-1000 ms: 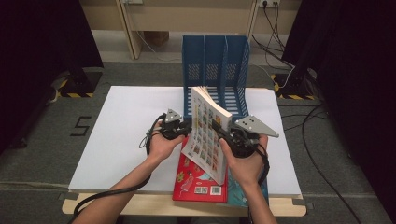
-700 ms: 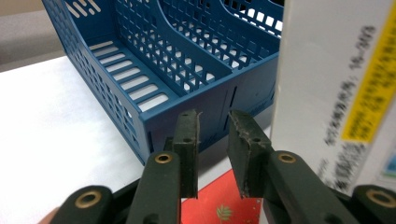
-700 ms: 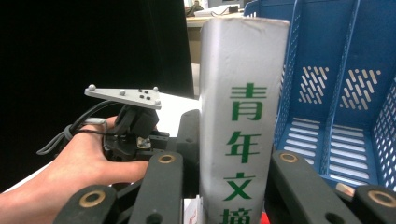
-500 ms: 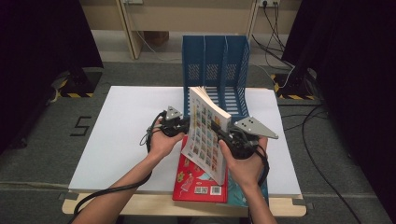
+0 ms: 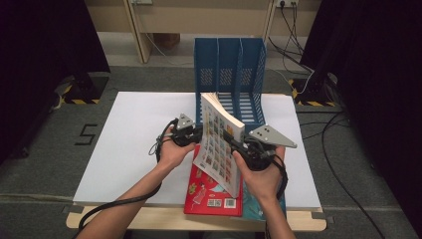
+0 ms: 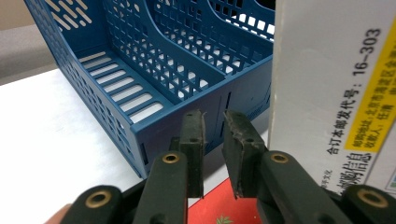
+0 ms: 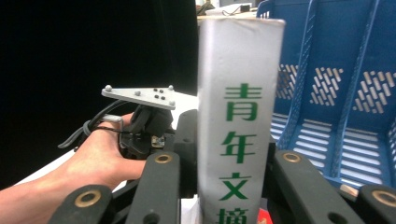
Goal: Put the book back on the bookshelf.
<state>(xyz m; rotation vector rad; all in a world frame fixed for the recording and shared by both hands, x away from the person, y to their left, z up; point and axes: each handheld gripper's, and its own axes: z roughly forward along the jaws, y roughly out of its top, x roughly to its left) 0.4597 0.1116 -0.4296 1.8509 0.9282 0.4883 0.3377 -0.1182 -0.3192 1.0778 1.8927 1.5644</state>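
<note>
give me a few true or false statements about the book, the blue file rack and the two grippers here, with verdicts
1. The right gripper is clamped on the spine of an upright book. True.
2. The left gripper holds the book. False: nothing sits between its jaws, which have just been closing; the book is beside it.
3. The blue file rack stands behind the book. True.
4. The book already stands in the rack. False: it is in front of the rack.
5. A red book lies flat on the table. True.

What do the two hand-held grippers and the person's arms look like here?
Both the left gripper and the right gripper are black, with flat black jaws, brass-coloured pivot rivets and a grey three-cornered plate carrying small studs. A black cable trails from each. Forearms are bare, no sleeves or gloves.
</note>
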